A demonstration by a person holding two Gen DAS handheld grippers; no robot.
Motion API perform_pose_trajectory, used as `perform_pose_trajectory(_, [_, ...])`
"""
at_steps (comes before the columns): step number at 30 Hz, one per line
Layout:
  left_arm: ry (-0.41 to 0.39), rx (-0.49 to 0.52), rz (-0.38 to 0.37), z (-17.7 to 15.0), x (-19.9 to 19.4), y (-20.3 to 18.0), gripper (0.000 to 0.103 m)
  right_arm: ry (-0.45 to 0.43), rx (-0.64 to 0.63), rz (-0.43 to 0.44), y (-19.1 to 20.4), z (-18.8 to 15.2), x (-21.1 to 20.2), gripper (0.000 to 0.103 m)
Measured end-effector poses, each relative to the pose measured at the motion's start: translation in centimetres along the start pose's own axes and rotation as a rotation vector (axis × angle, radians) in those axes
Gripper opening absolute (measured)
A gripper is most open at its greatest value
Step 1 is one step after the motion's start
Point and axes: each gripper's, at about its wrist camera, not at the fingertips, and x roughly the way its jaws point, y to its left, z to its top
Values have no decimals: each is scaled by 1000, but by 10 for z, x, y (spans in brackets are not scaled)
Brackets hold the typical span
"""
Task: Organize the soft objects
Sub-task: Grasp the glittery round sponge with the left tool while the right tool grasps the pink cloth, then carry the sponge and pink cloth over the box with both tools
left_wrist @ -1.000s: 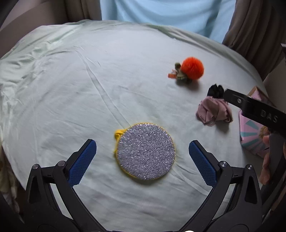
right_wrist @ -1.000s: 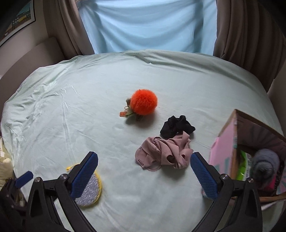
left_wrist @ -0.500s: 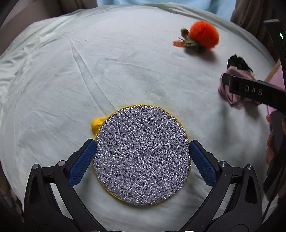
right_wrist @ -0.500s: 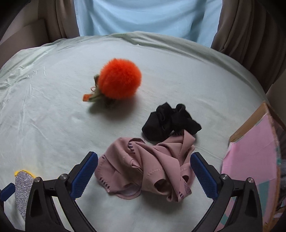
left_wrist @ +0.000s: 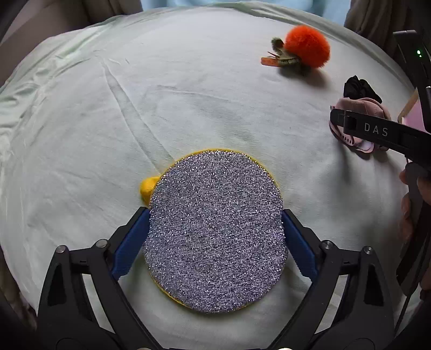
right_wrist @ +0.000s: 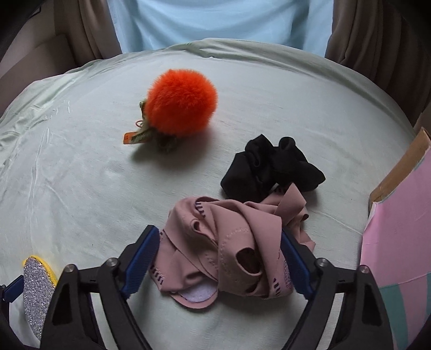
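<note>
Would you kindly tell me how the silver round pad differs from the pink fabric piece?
The silver round pad is a flat, glittery disc with a yellow rim; the pink fabric piece is matte, crumpled and folded over itself. The pad lies alone, while the fabric touches a black cloth. Both rest on the pale sheet, each between a closing gripper's blue pads.

A pale green bedsheet (creased toward its left edge) covered the bed. Brown curtains hung on either side of a light blue panel behind the bed's far edge.
</note>
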Motion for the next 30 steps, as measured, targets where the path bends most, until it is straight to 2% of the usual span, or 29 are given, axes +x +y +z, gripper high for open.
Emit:
perform_pose_trajectory(7, [5, -20, 28, 2, -9, 10, 58, 6, 16, 13, 7, -4, -10, 46])
perform_pose_trajectory(8, [6, -16, 30, 2, -11, 11, 55, 4, 23, 17, 7, -4, -12, 44])
perform_pose_trajectory(10, [7, -12, 41, 3, -14, 14, 41, 0, 38, 28, 5, -4, -17, 36])
perform_pose_trajectory(16, [-23, -19, 21, 16, -39, 18, 40, -24, 33, 34, 11, -1, -39, 27])
perform_pose_trajectory(23, [-87, 18, -7, 39, -86, 13, 40, -82, 80, 24, 8, 14, -92, 27])
perform_pose_trajectory(30, [-171, 46, -47, 74, -157, 8, 40, -126, 129, -12, 1, 27, -165, 27])
